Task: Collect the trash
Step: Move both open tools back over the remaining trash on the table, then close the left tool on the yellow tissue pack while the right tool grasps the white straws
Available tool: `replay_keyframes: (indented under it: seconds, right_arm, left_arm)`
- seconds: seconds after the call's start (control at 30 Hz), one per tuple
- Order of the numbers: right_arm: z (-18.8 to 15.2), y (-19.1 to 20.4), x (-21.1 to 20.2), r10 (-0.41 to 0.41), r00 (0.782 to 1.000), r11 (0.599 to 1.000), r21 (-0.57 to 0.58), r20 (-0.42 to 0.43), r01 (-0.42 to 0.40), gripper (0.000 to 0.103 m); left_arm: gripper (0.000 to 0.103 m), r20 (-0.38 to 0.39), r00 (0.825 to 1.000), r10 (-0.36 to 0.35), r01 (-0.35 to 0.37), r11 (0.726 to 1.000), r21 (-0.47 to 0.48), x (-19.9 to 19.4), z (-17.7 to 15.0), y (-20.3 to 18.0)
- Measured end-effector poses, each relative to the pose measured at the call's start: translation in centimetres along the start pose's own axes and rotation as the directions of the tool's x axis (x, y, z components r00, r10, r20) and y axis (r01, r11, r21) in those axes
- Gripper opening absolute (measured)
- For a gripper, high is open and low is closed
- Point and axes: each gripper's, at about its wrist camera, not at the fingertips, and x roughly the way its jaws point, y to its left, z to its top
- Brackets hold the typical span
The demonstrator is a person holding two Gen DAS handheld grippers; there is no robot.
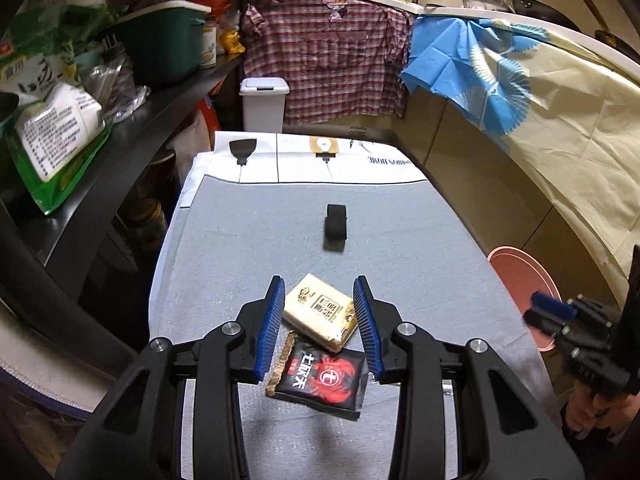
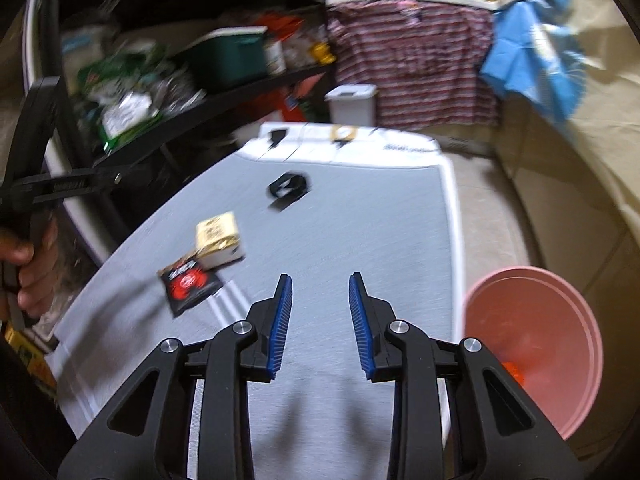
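Observation:
A gold box lies on the grey table cloth, partly over a black and red packet. A small black object lies farther along the table. My left gripper is open, its blue pads either side of the gold box, above it. My right gripper is open and empty over the bare cloth. In the right wrist view the gold box, the packet and the black object lie to its left. A pink bin stands right of the table.
A black shelf full of bags and a green box runs along the left. A white lidded bin stands beyond the table's far end. Cloths hang over the counter at the back and right. The pink bin and right gripper show at the right.

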Motion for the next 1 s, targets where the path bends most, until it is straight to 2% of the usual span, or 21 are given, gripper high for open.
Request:
replay_keyframes:
  seconds: [0.17,0.37,0.53,0.6,0.63,0.67,0.73,0.83,0.97,1.0]
  right_arm:
    - [-0.7,1.9,3.3,0.052,0.994,0.998,-0.032,-0.093,-0.055,0.030]
    - [-1.8,2.5,6.6,0.093,0.973,0.995,-0.016,-0.213,-0.099,0.031]
    - [-2.1,2.8,7.5,0.120,0.960,0.991,-0.019,-0.252,-0.129,0.031]
    - [-2.4,3.0,7.6,0.127,0.956,0.990,-0.033,-0.263,-0.140,0.026]
    - [-2.5,3.2,7.7,0.125,0.955,0.989,-0.045,-0.269,-0.142,0.015]
    - [-2.6,3.3,7.7,0.124,0.954,0.988,-0.060,-0.272,-0.146,0.014]
    - [-2.6,3.5,7.5,0.126,0.955,0.985,-0.083,-0.267,-0.154,0.005]
    - [-2.5,3.1,7.1,0.121,0.958,0.985,-0.089,-0.259,-0.149,0.005]
    - [-2.0,1.7,6.6,0.096,0.968,0.992,-0.061,-0.233,-0.113,0.005]
    - [-1.9,1.2,6.5,0.085,0.970,0.994,-0.050,-0.229,-0.099,0.005]
  left_arm:
    - [0.036,-0.015,1.000,-0.008,0.008,1.000,-0.002,0.6,-0.3,0.6]
    - [0.036,-0.050,0.999,-0.012,0.011,1.000,-0.023,2.0,-0.8,1.3]
    - [0.036,-0.110,0.994,-0.025,0.018,0.998,-0.062,4.4,-1.3,1.6]
    - [0.036,-0.126,0.992,-0.025,0.015,0.997,-0.074,5.3,-1.4,1.6]
    - [0.038,-0.135,0.991,-0.028,0.017,0.996,-0.083,5.7,-1.4,1.6]
    - [0.040,-0.144,0.989,-0.032,0.018,0.995,-0.097,6.1,-1.4,1.7]
    - [0.052,-0.161,0.987,-0.023,0.002,0.992,-0.127,7.0,-1.6,1.7]
    - [0.060,-0.196,0.981,0.006,-0.038,0.986,-0.160,8.4,-1.9,1.4]
    - [0.062,-0.234,0.972,0.022,-0.074,0.973,-0.220,10.0,-2.1,0.9]
    - [0.065,-0.238,0.971,0.030,-0.085,0.970,-0.228,10.3,-2.0,0.8]
